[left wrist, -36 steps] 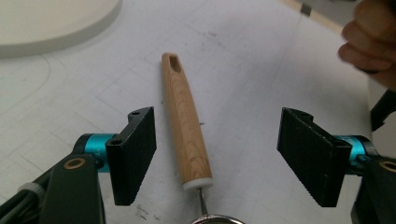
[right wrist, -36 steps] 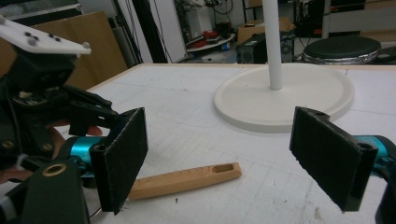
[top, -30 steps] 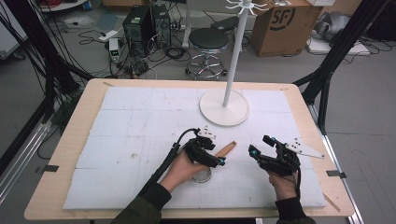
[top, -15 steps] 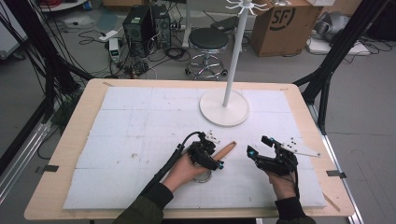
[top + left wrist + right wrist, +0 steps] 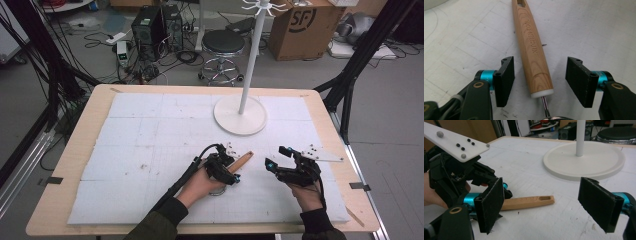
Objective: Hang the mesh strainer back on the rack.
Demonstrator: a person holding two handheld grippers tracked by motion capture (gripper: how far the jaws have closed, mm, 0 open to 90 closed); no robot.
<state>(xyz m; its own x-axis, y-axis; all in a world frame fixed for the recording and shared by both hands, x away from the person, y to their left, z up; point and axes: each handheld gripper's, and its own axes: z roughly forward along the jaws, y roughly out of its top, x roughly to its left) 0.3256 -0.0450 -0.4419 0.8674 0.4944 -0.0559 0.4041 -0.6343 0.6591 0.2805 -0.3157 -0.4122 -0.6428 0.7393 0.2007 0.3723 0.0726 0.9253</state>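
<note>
A: Where is the tapered light-wood utensil handle point(image 5: 532, 52)?
B: Lying flat on the white padded table cover point(image 5: 150, 135), between the spread jaws of the left gripper point(image 5: 541, 80), touching neither pad.

A: What does the left gripper view add?
B: "KITCHEN TOOL" stamped along the handle, a white collar and a thin metal shank.

A: The right gripper point(image 5: 549, 205)?
B: Jaws wide apart, holding nothing. Its view shows the round white stand base point(image 5: 584, 160) beyond.
</note>
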